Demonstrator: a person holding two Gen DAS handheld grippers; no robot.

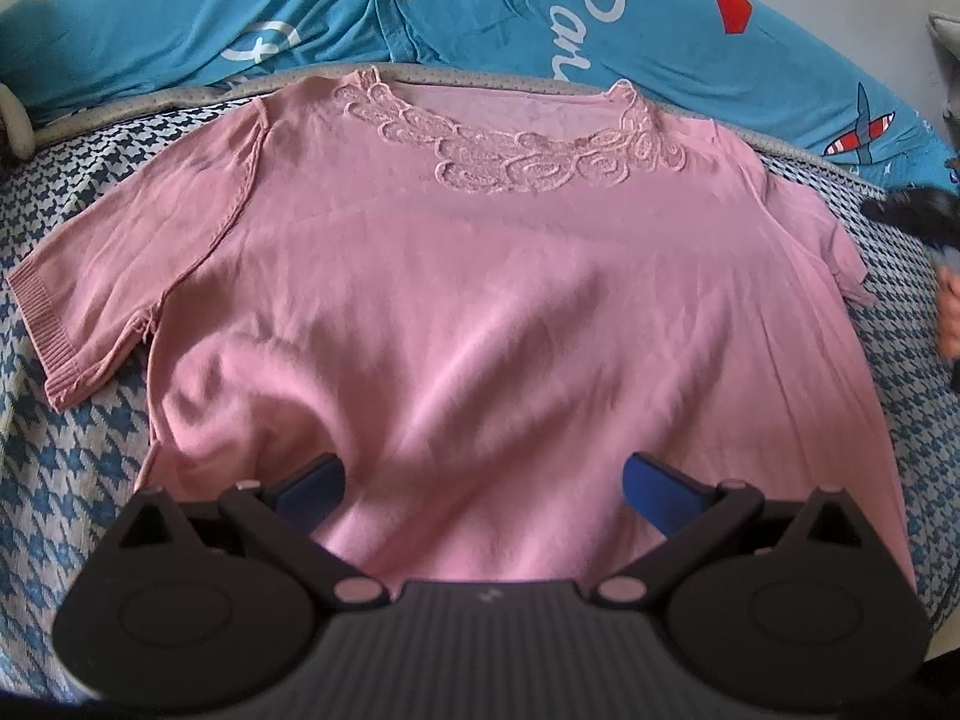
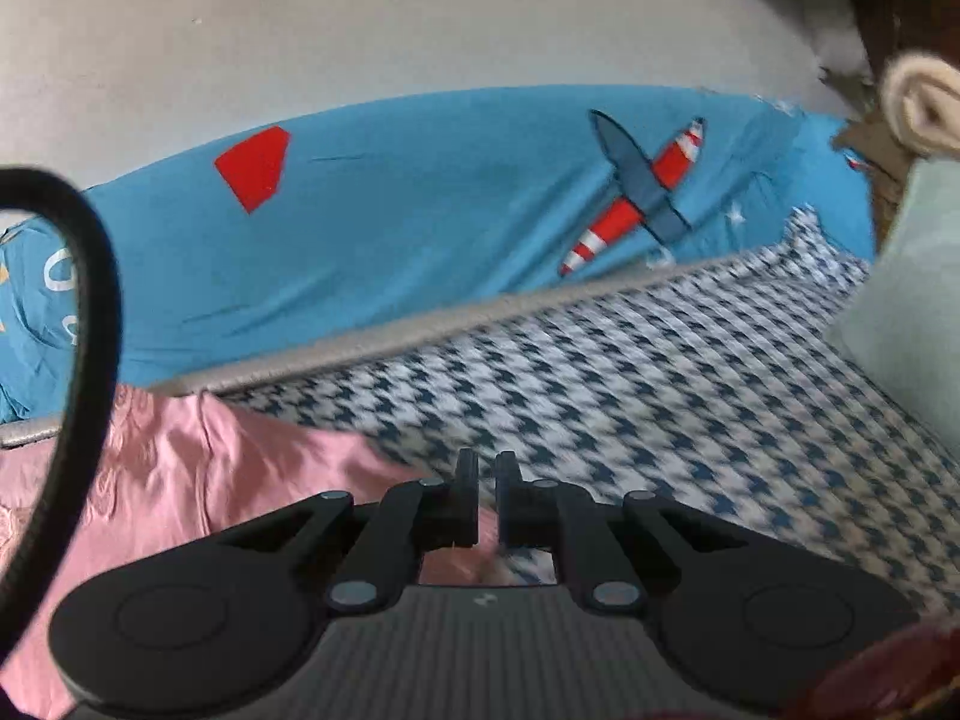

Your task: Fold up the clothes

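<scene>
A pink short-sleeved shirt with a lace neckline lies flat, front up, on the houndstooth bedcover. My left gripper hangs over the shirt's lower middle, its blue-padded fingers spread wide with only cloth below them. My right gripper is at the shirt's right sleeve, jaws shut to a narrow slit. The pink cloth runs under its fingers, and I see none pinched between the tips. In the left wrist view the right gripper is a dark blur just beyond the rumpled right sleeve.
A blue quilt with plane and star prints lies along the far edge behind a grey piped border. A pale green object stands at the right. A black cable loops at the left. A person's hand shows at the right edge.
</scene>
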